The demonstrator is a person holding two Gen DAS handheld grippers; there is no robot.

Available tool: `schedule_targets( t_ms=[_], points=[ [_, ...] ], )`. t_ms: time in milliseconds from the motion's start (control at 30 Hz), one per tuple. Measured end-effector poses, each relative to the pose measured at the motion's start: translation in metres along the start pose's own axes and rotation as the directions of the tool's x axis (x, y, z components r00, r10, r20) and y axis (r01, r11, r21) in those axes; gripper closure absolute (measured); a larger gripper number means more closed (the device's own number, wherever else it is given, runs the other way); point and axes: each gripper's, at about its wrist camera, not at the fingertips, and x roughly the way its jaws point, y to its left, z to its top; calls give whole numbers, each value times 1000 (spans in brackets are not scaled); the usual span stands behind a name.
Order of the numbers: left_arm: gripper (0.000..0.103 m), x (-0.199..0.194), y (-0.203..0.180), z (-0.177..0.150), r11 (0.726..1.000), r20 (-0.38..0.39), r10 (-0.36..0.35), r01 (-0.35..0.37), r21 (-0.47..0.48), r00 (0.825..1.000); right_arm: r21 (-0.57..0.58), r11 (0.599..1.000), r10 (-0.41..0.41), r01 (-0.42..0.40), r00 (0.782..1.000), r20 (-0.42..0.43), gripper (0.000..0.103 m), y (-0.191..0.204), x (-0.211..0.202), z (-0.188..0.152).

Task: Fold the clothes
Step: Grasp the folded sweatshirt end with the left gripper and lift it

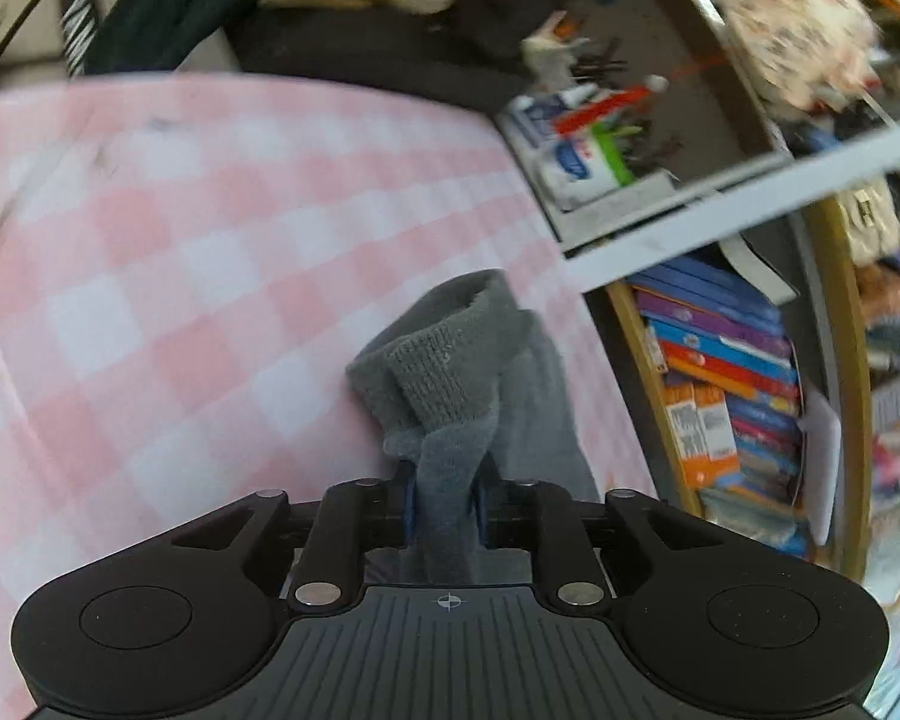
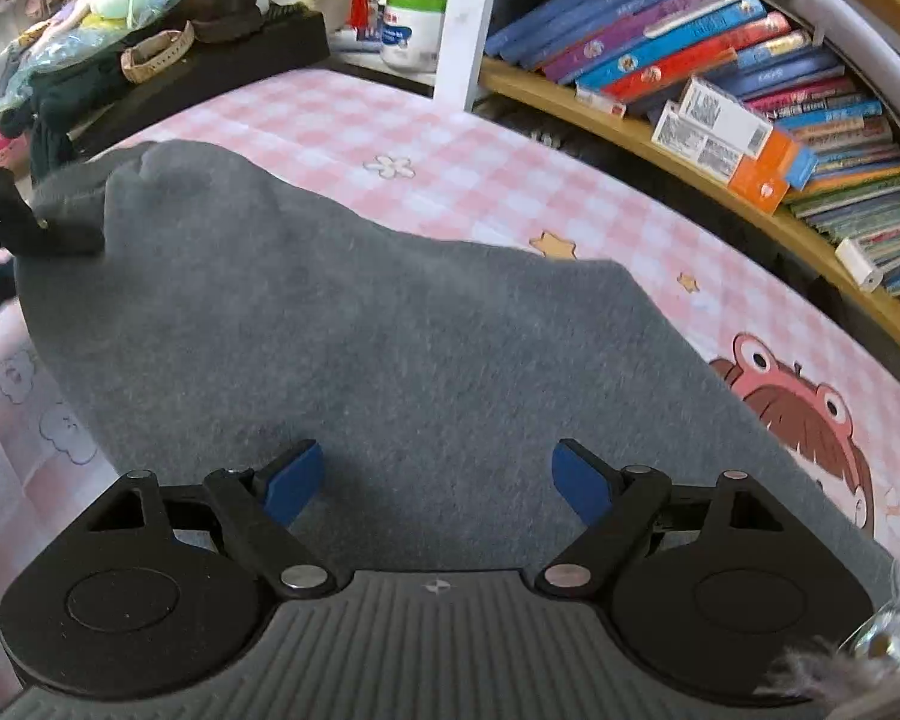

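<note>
While the left claw (image 1: 444, 507) pinches the grey garment's (image 2: 342, 324) edge, the right claw (image 2: 432, 474) hovers spread above it.

My left gripper (image 1: 444, 507) is clamped tight, its two blue pads (image 1: 410, 501) squeezed in close with a bunch of grey cloth (image 1: 450, 372) pinched between them, the linkage arms drawn inward toward the centre. My right gripper (image 2: 435, 483) is spread wide, its blue fingertips (image 2: 294, 480) well apart and holding nothing, hanging just above the cloth and pointing forward along it. In the right wrist view, the left gripper shows as a dark shape at the far left edge.
</note>
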Motion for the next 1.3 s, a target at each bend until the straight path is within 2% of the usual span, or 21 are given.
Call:
schedule_targets(
  t_ms=[33, 133, 300, 400, 467, 600, 667, 800, 900, 967, 1133, 1300],
  points=[
    [76, 1, 1, 0, 1000, -3, 6, -6, 0, 1000, -7, 1000, 0, 0, 1000, -9, 20, 1, 2, -1],
    [72, 6, 2, -1, 1000, -8, 14, -14, 4, 1000, -22, 1000, -3, 3, 1000, -24, 20, 4, 4, -2],
    [71, 10, 0, -2, 1000, 7, 2, -2, 1, 1000, -19, 1000, 8, -9, 999, -38, 20, 4, 3, -7],
    [74, 11, 1, -3, 1000, 24, -5, 5, -3, 1000, -3, 1000, 21, -21, 999, -43, 20, 2, 4, -9],
    [83, 13, 1, -3, 1000, 33, 2, -2, 9, 999, 11, 999, 30, -30, 999, -42, 20, 0, 5, -10],
    [90, 14, -1, -4, 1000, 38, 12, -12, 4, 999, 32, 999, 44, -43, 998, -43, 20, -2, 5, -10],
    [91, 9, -11, -4, 999, 54, -1, -1, 41, 999, 35, 998, 50, -48, 998, -42, 20, -3, 4, -10],
    [91, -5, -42, -9, 981, 88, -49, 32, 191, 995, 69, 994, 84, -81, 996, -36, 19, -12, -1, -12],
    [91, -13, -66, -16, 949, 107, -67, 30, 314, 992, 134, 986, 100, -98, 995, -5, 19, -28, -11, -15],
    [91, -18, -83, -23, 917, 118, -69, 16, 399, 991, 181, 978, 99, -101, 995, 23, 19, -40, -22, -18],
    [91, -23, -124, -43, 807, 142, -60, -36, 589, 988, 269, 958, 75, -97, 993, 88, 19, -69, -49, -29],
    [91, -20, -160, -66, 697, 156, -43, -83, 713, 987, 323, 943, 40, -82, 990, 134, 19, -94, -71, -44]
  ],
)
